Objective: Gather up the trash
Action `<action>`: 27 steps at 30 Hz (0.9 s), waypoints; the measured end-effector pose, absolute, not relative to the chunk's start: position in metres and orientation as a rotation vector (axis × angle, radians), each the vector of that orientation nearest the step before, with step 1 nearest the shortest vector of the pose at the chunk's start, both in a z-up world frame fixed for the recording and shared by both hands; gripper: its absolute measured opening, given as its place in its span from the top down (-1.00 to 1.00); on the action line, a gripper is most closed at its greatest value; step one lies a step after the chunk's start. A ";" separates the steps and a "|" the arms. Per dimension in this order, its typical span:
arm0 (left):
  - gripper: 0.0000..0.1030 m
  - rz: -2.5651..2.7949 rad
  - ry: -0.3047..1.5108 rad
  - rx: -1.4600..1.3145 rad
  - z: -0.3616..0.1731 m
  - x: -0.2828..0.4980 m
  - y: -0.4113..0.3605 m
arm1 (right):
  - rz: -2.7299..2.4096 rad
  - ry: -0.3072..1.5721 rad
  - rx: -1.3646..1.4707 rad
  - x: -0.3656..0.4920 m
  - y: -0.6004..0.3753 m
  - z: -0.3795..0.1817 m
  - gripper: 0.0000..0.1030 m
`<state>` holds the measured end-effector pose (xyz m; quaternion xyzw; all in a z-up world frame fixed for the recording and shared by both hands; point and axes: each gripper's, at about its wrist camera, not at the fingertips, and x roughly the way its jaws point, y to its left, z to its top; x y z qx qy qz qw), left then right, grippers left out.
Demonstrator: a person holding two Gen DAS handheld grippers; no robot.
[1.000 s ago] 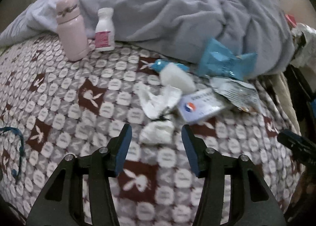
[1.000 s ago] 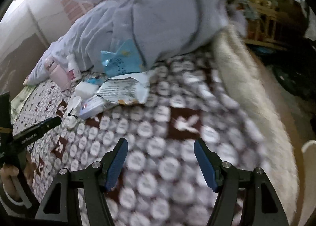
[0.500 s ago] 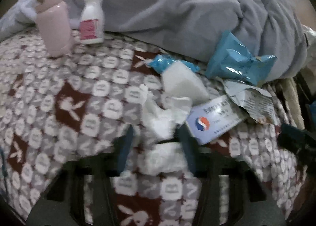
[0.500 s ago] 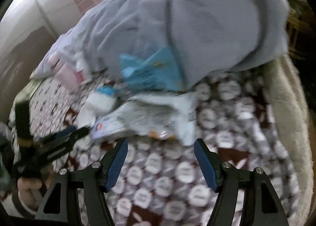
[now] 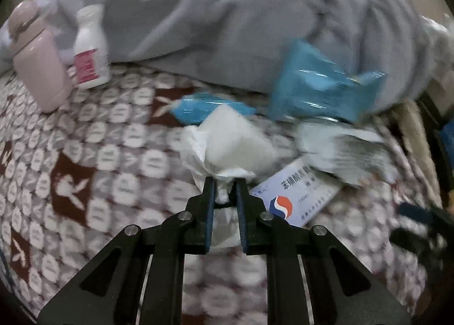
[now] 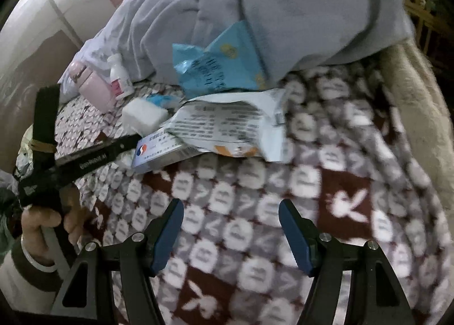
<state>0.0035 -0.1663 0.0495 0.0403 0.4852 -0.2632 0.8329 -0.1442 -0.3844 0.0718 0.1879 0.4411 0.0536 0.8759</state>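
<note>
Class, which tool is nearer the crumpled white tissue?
Left. The left tool is shut on the crumpled white tissue; the right tool hangs open over bare blanket, apart from the trash pile.

The crumpled tissue (image 5: 227,143) lies on the bed (image 5: 93,154). Right of the tissue sits a medicine box (image 5: 298,197), with a torn wrapper (image 5: 343,154) overlapping it. Behind the tissue lies the duvet (image 5: 227,18); far left stand a flask (image 5: 37,58) and a pill bottle (image 5: 90,49).

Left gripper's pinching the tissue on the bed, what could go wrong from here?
The left gripper holds only an edge of the crumpled tissue, so it may tear or slip out when lifted. The tissue also touches the white pack and lies beside the medicine box; lifting could drag or shift them.
</note>
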 end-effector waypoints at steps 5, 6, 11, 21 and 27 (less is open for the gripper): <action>0.82 -0.811 1.103 0.066 0.059 -0.052 -0.184 | 0.053 0.903 0.433 -0.161 -0.409 0.076 -0.30; 0.82 -0.852 1.107 0.091 0.059 -0.065 -0.189 | 0.043 0.899 0.450 -0.164 -0.414 0.076 -0.30; 0.82 -0.804 1.070 0.069 0.067 -0.077 -0.167 | 0.072 0.906 0.494 -0.165 -0.407 0.077 -0.30; 0.69 -0.580 1.030 -0.036 0.073 -0.030 -0.107 | 0.130 0.915 0.444 -0.144 -0.359 0.086 -0.30; -0.21 -0.622 1.054 -0.050 0.058 -0.019 -0.127 | 0.121 0.922 0.441 -0.142 -0.353 0.084 -0.30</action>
